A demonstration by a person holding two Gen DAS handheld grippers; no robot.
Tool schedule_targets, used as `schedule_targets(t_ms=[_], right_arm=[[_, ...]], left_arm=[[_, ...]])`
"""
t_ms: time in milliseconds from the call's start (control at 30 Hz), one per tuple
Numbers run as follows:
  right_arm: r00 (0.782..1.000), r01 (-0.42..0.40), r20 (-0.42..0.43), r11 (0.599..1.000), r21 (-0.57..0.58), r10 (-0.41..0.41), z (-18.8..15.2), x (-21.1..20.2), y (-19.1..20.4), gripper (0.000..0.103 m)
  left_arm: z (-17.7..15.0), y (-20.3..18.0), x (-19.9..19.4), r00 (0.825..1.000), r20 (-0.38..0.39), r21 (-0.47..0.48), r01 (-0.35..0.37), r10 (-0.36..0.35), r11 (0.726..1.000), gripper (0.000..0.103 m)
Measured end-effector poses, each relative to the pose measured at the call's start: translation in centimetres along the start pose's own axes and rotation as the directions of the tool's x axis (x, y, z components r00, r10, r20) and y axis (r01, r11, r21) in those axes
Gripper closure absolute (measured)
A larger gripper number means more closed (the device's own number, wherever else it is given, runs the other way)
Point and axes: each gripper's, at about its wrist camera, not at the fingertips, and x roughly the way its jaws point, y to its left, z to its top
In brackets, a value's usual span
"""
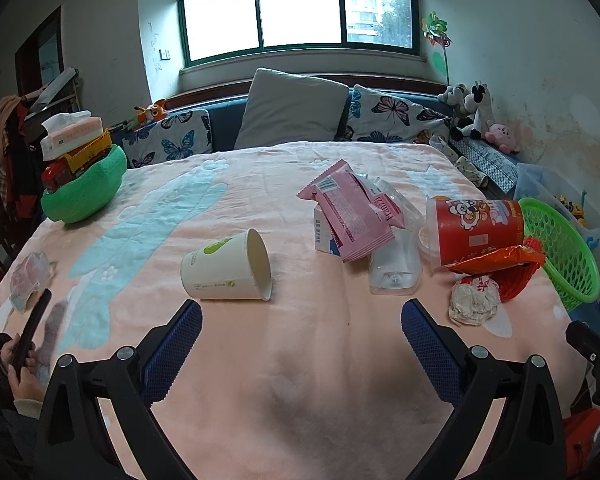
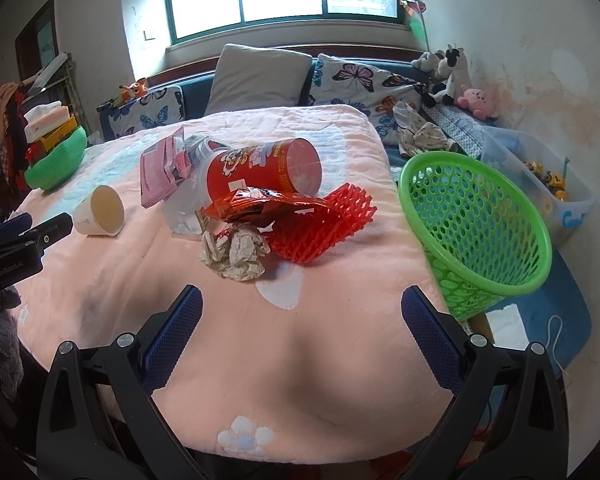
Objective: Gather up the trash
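Trash lies on the pink blanket [image 1: 300,352]: a tipped paper cup [image 1: 226,266], a pink wrapper [image 1: 348,212], a clear plastic bottle [image 1: 394,268], a red snack canister [image 1: 476,226], an orange snack bag [image 2: 260,206], red foam netting [image 2: 320,224] and a crumpled paper ball [image 2: 236,252]. A green mesh basket [image 2: 476,232] stands tilted at the bed's right edge. My left gripper [image 1: 302,316] is open and empty, just short of the cup. My right gripper [image 2: 302,304] is open and empty, just short of the paper ball.
A green plush bowl [image 1: 84,188] with a toy truck and tissue box sits at the far left. Pillows [image 1: 292,108] line the headboard. A clear toy bin [image 2: 548,176] stands right of the basket. A hand holding a phone [image 1: 28,340] is at left.
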Motion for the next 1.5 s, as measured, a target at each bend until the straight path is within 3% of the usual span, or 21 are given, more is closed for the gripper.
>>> schedule_targets(t_ms=[1500], right_arm=[[1.000, 0.016, 0.020, 1.000, -0.017, -0.016, 2.0, -0.1, -0.4, 0.004]], left_arm=[[1.4, -1.5, 1.2, 1.000, -0.016, 0.040, 0.018, -0.017, 0.999, 0.006]])
